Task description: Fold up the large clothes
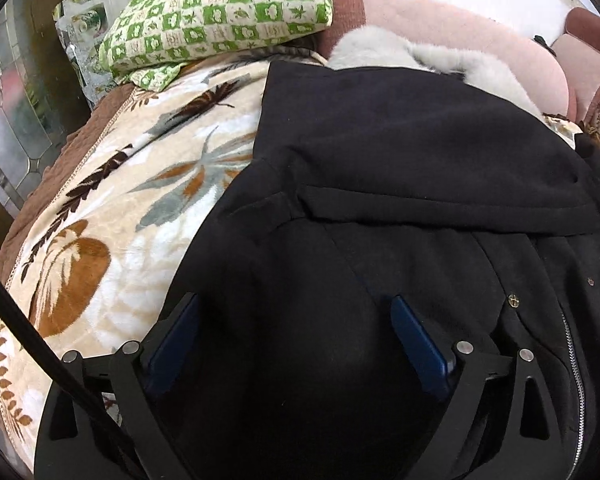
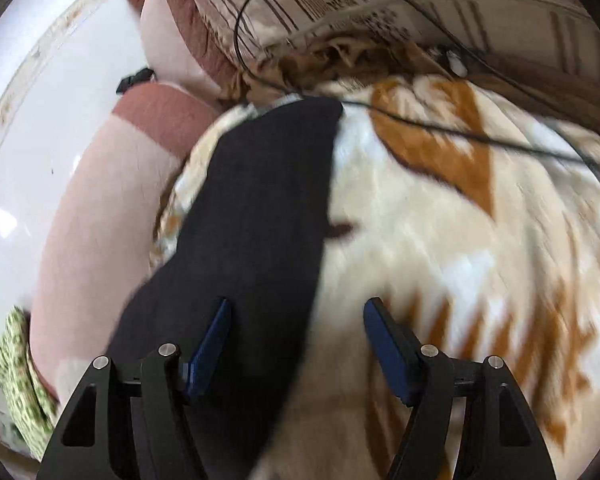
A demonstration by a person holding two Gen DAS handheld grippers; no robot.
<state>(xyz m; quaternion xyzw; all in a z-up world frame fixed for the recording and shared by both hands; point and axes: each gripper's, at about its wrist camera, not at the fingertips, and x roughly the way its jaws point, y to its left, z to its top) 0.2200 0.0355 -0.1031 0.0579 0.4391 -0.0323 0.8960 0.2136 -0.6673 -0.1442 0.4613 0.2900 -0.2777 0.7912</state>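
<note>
my left gripper [image 1: 296, 320] jaws wide, empty, above big black fur-collared zip coat [image 1: 400, 152] spread on cream leaf-print fleece blanket [image 1: 112, 216]. my right gripper [image 2: 296, 324] also spread, gripping nothing, long dark sleeve [image 2: 256, 216] stretching far-left beneath, probably laid flat for folding inward.

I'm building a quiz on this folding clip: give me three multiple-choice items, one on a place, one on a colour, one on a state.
1. Where does the black coat lie?
A on the leaf-print blanket
B on a hanger
C in a basket

2. What colour is the checked cushion?
A red
B green and cream
C blue

3. How does the left gripper stand?
A shut on the coat
B shut, empty
C open

Key: 1 A, blanket shows beside the coat; 2 B, green squares on cream; 3 C, its blue pads stand wide apart above the fabric.
</note>
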